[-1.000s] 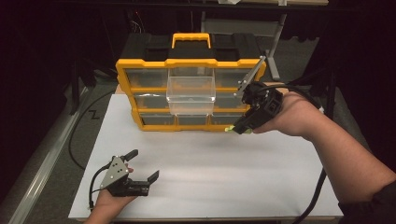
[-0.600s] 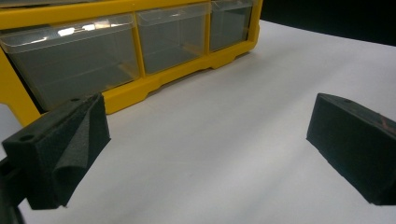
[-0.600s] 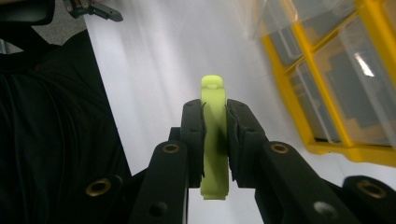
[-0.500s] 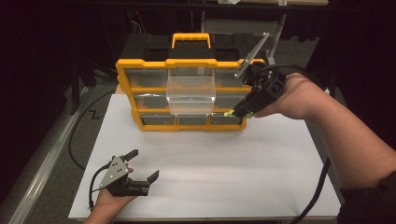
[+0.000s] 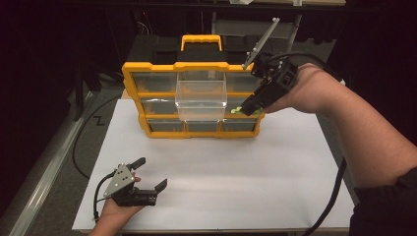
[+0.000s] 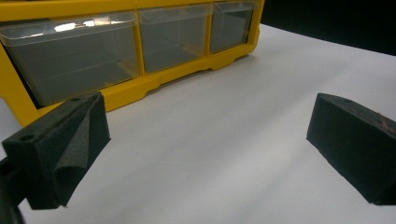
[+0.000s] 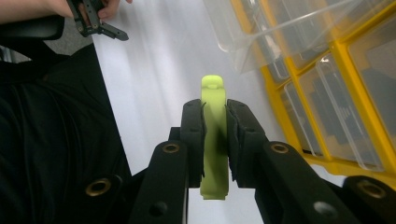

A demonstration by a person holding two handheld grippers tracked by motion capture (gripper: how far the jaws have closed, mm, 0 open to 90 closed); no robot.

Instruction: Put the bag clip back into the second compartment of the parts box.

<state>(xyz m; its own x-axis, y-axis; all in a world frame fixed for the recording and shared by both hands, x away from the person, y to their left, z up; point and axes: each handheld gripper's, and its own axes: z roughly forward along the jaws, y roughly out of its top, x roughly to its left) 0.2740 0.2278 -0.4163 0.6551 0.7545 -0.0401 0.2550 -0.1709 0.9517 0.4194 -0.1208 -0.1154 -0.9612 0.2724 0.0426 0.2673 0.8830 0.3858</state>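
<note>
Setup: yellow drawer organizer (image 5: 147,73) stands at the far side of the white table (image 5: 221,167); one clear drawer (image 5: 200,96) is pulled out of the middle column, open top facing up.
Right gripper (image 7: 215,122): jaws closed flat on a lime-green clip-like piece (image 7: 214,140), which stands up between the pads with its rounded end past the tips.
Position of piece: in the high view the right gripper (image 5: 244,111) hangs just beside the right wall of the pulled-out drawer, near the organizer's front, the green piece (image 5: 237,111) showing at its tips, not yet over the drawer.
Left gripper (image 5: 152,173): rests low on the near-left of the table, jaws spread wide, holding nothing; well apart from the organizer.
Step in hand (judgement): likely placing the piece into the open drawer.
How to do it well: lift clear of the drawer's rim, centre the piece above the opening, lower, then release.
Risk: catching the drawer's thin wall could nudge it or twist the piece in the pads.
</note>
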